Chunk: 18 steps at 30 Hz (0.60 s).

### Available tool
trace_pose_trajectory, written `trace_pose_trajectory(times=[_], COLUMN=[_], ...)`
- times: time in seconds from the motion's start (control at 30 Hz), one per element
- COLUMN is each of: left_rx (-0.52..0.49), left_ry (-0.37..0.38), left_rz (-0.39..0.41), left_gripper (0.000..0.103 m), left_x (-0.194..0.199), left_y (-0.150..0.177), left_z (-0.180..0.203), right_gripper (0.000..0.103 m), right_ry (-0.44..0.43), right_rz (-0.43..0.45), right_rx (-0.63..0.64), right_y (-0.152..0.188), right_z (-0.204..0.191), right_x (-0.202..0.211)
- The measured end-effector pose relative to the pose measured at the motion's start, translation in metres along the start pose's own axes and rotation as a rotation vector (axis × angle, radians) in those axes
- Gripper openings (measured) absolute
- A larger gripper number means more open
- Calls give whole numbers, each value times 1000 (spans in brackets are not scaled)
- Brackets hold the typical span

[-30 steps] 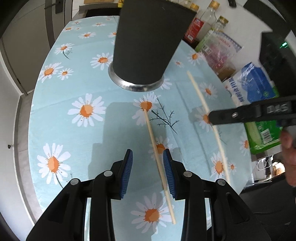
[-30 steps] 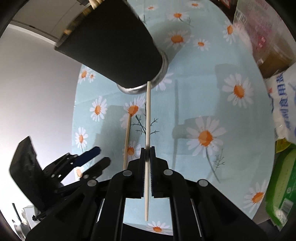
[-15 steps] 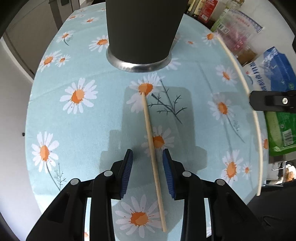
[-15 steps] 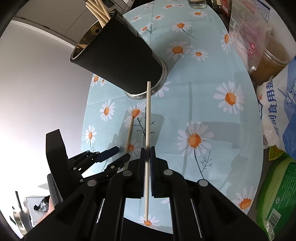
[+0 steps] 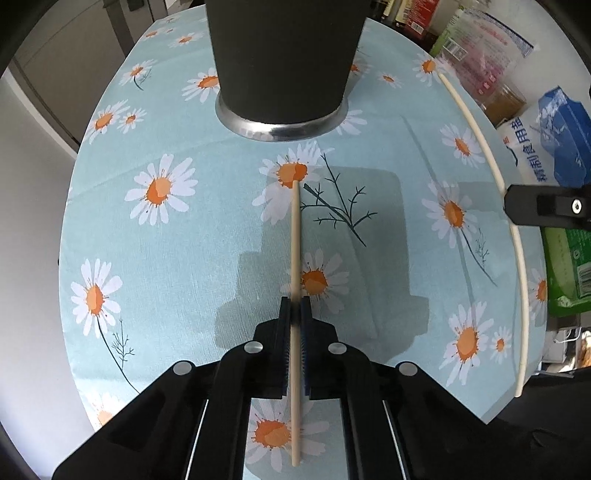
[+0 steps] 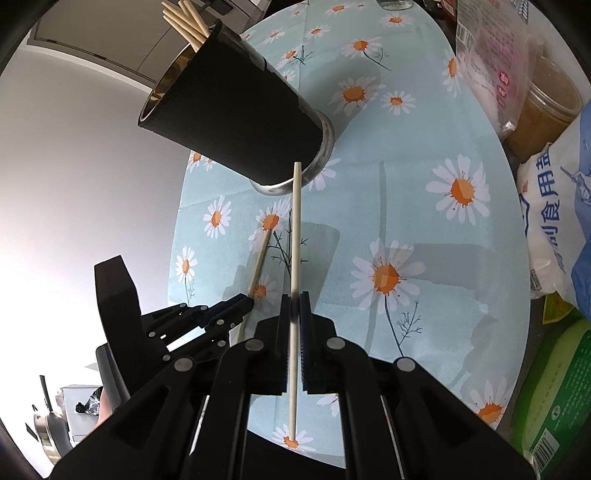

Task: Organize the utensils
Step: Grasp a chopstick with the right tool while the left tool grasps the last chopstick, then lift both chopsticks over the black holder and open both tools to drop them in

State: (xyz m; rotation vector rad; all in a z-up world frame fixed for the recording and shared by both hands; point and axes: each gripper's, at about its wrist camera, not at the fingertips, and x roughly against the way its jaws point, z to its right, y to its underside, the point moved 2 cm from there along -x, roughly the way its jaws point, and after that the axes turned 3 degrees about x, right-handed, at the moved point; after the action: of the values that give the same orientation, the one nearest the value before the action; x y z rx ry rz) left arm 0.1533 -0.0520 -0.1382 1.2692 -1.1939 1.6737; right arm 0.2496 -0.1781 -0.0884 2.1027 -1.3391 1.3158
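A pale wooden chopstick [image 5: 294, 229] lies on the daisy tablecloth [image 5: 177, 251], pointing at the black cup [image 5: 284, 55]. My left gripper [image 5: 294, 301] is closing its jaws, and the blue pads press on that chopstick near its middle. My right gripper [image 6: 294, 297] is shut on a second chopstick [image 6: 295, 229], held above the table with its tip near the foot of the cup [image 6: 236, 107]. Several chopsticks [image 6: 184, 18] stand in the cup. In the right wrist view the left gripper [image 6: 240, 306] sits low on the left, on the lying chopstick [image 6: 260, 258].
Along the table's right edge stand a white and blue bag [image 6: 554, 221], a green package [image 6: 554, 387], a jar with brown contents [image 6: 546, 110] and a printed clear bag [image 5: 484, 48]. The table edge runs close behind both grippers.
My left gripper has slid over the lying chopstick and its jaws have gone from wide apart to pressed on it. The right gripper kept its chopstick and drifted slightly.
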Motion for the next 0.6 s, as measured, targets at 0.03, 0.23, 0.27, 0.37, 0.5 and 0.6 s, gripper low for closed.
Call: trace_pose_trajectory(times=[0.03, 0.23, 0.27, 0.37, 0.5, 0.6], left_rx=[4, 22, 27, 28, 29, 22], left_ry=[2, 30, 43, 77, 139, 201], left_rz=[4, 39, 44, 71, 114, 165], left_gripper=[4, 4, 4, 4, 4, 4], left_x=[2, 20, 24, 35, 55, 75], left_y=[-1, -2, -2, -2, -2, -2], left_z=[0, -5, -7, -13, -16, -17], right_gripper=[5, 5, 5, 5, 5, 5], right_ry=[0, -5, -9, -42, -67, -86], right_rz=[0, 6, 8, 22, 52, 77], right_rx=[1, -1, -1, 8, 29, 47], right_y=[0, 1, 2, 3, 5, 5], right_z=[0, -2, -4, -10, -18, -25], right_x=[0, -2, -2, -2, 1, 5])
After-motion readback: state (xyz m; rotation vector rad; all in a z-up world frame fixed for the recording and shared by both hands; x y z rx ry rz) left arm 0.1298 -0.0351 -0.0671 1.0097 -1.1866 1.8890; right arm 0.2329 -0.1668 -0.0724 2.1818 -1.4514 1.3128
